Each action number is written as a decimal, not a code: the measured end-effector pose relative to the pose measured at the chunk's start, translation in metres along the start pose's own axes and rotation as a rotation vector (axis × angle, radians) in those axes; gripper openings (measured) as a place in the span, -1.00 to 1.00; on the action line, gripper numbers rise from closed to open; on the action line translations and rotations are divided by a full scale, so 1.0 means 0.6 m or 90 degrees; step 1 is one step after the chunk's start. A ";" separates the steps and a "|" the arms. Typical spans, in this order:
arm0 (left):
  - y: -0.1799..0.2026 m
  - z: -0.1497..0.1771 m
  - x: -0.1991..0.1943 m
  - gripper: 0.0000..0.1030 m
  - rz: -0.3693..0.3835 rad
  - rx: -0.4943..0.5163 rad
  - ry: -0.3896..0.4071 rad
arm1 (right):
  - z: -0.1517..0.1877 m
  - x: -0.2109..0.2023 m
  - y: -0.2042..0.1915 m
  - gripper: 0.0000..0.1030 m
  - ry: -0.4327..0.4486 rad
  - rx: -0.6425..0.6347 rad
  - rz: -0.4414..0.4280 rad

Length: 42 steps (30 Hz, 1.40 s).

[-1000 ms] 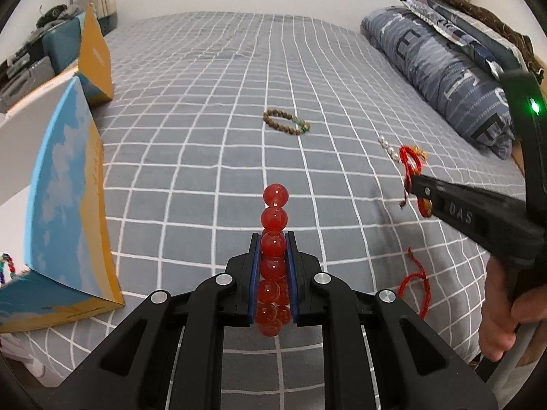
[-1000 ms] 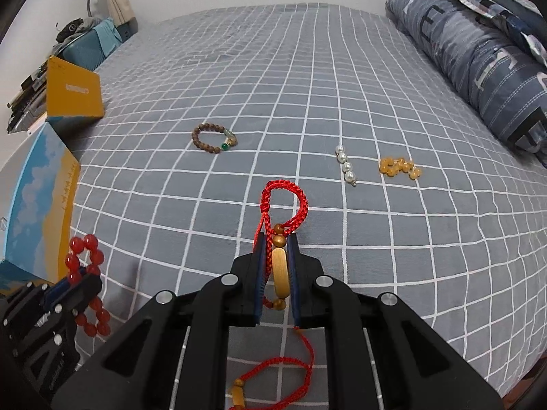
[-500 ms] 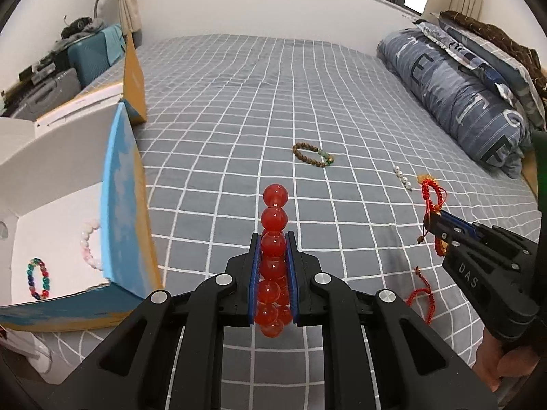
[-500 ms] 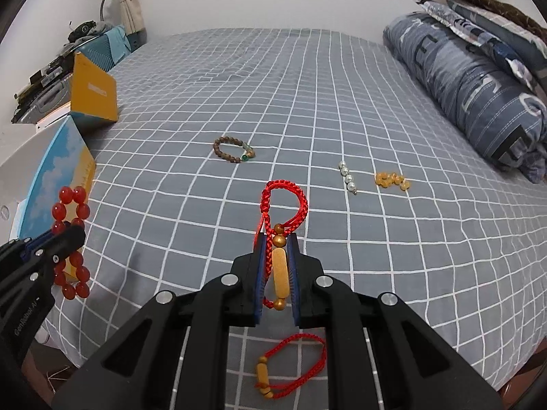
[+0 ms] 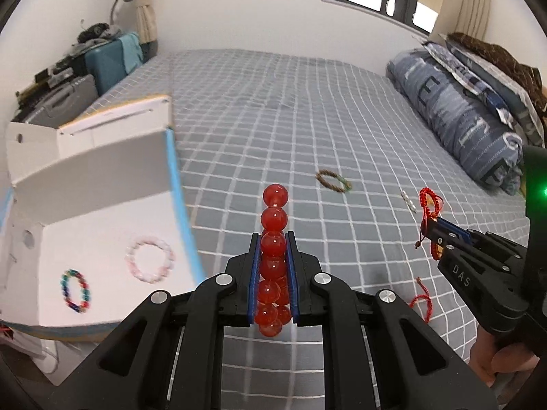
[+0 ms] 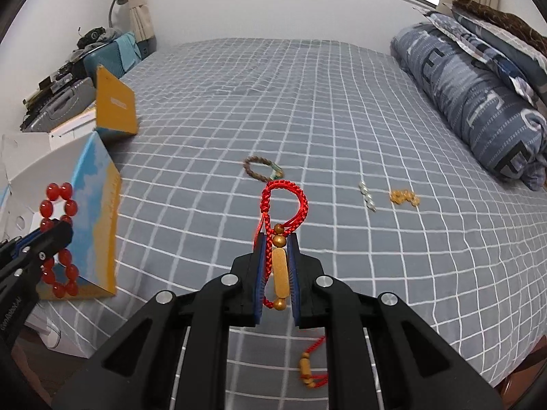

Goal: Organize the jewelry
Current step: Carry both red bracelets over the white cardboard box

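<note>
- Red translucent round-bead bracelet [image 5: 273, 259]: the left gripper [image 5: 272, 242] is clenched on it, blue pads pinching the loop flat so two beads stand up past the tips and the rest bunch below. It hangs above the grey checked bedspread [image 5: 307, 109], just beside the open white cardboard box with a blue-and-orange outside [image 5: 102, 184].
- Judged by looks, the beads are hard, smooth and fairly heavy for their size, strung on something flexible; they could roll between the pads, so a pinch across a single bead's middle seems safest.
- Braided red cord bracelet with gold oblong and round beads [image 6: 281, 239]: the right gripper [image 6: 277, 249] is closed on the oblong bead, cord loop standing above the tips, bracelet clear of the bed.
- It is probably light and limp; the cord will flop, and the rigid oblong bead is the sensible place to hold.
- Inside the box lie a pale pink bead bracelet [image 5: 149, 259] and a multicoloured bead bracelet [image 5: 76, 290], so both held pieces likely go there.
- Still on the bedspread: a brown wooden-bead bracelet with a green bead [image 6: 262, 168], a short string of pearl-like beads [image 6: 367, 196], a cluster of amber beads [image 6: 404, 198] and a second red cord bracelet [image 6: 309, 374].
</note>
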<state>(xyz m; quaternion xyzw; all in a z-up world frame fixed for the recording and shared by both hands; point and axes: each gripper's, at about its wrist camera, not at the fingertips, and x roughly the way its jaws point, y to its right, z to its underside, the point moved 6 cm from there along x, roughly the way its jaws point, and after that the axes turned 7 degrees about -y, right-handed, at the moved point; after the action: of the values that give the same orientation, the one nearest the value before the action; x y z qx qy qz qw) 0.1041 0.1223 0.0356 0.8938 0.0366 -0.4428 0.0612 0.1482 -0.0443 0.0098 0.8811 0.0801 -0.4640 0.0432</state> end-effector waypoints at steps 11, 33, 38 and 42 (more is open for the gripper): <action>-0.176 -0.017 -0.077 -0.75 -0.071 -0.061 0.028 | -0.052 -0.037 -0.178 -0.78 0.029 -0.062 -0.038; -0.446 0.058 -0.051 -0.75 -0.145 -0.168 -0.046 | -0.022 0.016 -0.497 -0.78 -0.012 -0.191 -0.106; -0.469 0.071 -0.016 -0.75 -0.154 -0.184 -0.081 | -0.008 0.061 -0.523 -0.78 -0.068 -0.207 -0.102; -0.481 0.073 0.007 -0.75 -0.160 -0.190 -0.100 | -0.002 0.090 -0.528 -0.78 -0.103 -0.212 -0.084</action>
<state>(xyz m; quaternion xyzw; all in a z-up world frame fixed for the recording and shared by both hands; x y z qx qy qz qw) 0.0374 0.4017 -0.0164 0.8259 0.2080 -0.5049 0.1402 0.1218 0.2731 -0.0343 0.8145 0.2097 -0.5154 0.1640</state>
